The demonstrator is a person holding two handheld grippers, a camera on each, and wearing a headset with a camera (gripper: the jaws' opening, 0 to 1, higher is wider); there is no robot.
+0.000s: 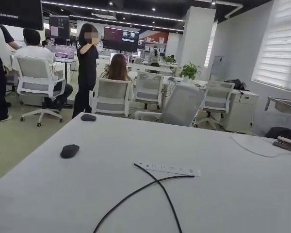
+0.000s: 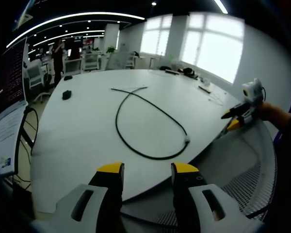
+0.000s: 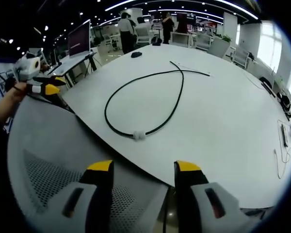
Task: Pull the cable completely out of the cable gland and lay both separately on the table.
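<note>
A: So, where's the cable (image 2: 117, 116)?
B: Looped on the table (image 3: 223, 126). White gland (image 3: 139, 135) still on it, near the front edge.
A: Grippers?
B: Left gripper (image 2: 146, 170) and right gripper (image 3: 141, 167) both gaping, empty, off the table edge over a mesh chair (image 3: 48, 145). Wide bare top around the loop.

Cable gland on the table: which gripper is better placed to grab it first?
Right, probably. In the right gripper view the white cable gland lies almost straight ahead of the open right gripper; from the open left gripper it sits off to one side.
</note>
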